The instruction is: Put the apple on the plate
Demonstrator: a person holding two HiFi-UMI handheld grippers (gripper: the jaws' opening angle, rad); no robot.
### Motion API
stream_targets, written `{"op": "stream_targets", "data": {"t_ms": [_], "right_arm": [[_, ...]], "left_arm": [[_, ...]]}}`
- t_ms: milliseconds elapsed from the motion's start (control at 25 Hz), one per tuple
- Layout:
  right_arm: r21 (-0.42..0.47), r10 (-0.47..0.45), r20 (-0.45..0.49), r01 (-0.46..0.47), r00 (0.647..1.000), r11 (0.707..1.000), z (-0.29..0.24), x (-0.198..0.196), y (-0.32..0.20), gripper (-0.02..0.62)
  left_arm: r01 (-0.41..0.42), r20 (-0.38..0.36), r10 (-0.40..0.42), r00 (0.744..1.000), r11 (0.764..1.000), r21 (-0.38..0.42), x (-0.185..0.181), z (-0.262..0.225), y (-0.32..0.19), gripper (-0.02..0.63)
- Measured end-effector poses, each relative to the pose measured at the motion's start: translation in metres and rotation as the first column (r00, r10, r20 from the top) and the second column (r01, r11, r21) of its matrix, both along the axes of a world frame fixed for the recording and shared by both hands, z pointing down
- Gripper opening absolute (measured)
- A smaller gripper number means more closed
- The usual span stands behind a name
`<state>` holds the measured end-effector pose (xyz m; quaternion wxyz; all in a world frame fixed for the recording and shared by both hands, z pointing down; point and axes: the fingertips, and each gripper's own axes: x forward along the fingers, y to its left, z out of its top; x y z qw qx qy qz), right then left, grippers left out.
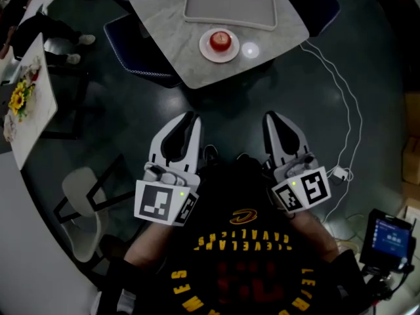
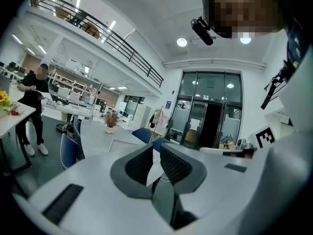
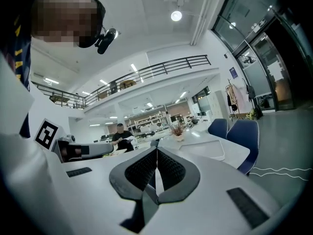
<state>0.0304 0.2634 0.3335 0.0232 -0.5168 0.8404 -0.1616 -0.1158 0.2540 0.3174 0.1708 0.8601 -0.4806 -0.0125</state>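
A pale marble table (image 1: 157,18) bears a grey tray (image 1: 230,2) and, just beside it, a white plate (image 1: 205,48).

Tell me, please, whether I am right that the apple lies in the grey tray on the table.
Not quite: the apple lies on the small white plate beside the tray, on the table, as the head view shows.

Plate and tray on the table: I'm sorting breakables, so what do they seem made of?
Plate: white, smooth, faintly glossy, so probably ceramic, possibly melamine.
Tray: pale grey, matte, with a rounded moulded rim, so likely plastic; not certain from here.
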Motion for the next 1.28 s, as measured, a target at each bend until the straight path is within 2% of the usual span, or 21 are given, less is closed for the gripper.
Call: {"op": "stream_targets", "data": {"t_ms": [160,320,560,720,960,1080,1280], "right_arm": [[-0.022,0.015,0.023,-0.015,1.000,1.000,0.008,0.021,-0.027,0.006],[-0.050,0.001,0.056,0.002,0.998,0.999,0.020,0.050,-0.072,0.006],[-0.008,-0.073,0.076,0.074,0.994,0.997,0.012,0.045,-0.089,0.006],[0.009,-0.098,0.082,0.098,0.992,0.995,0.008,0.065,-0.120,0.006],[-0.080,-0.109,0.158,0.123,0.981,0.989,0.033,0.111,-0.168,0.006],[-0.123,-0.121,0.202,0.148,0.972,0.981,0.045,0.117,-0.180,0.006],[-0.164,-0.149,0.213,0.185,0.966,0.969,0.064,0.117,-0.193,0.006]], "left_arm": [[-0.009,-0.002,0.009,1.000,1.000,-0.007,0.020,0.004,-0.028,0.049],[0.026,0.023,-0.025,0.999,0.998,-0.051,0.043,0.013,-0.063,0.049],[0.099,0.012,-0.099,0.995,0.994,-0.046,0.031,0.011,-0.060,0.049],[0.148,0.016,-0.148,0.989,0.988,-0.042,0.042,0.006,-0.080,0.049],[0.219,0.045,-0.216,0.975,0.972,-0.087,0.068,0.013,-0.111,0.049],[0.248,0.035,-0.246,0.969,0.961,-0.125,0.068,0.019,-0.117,0.049],[0.307,0.023,-0.307,0.951,0.937,-0.166,0.058,0.029,-0.125,0.049]]}}
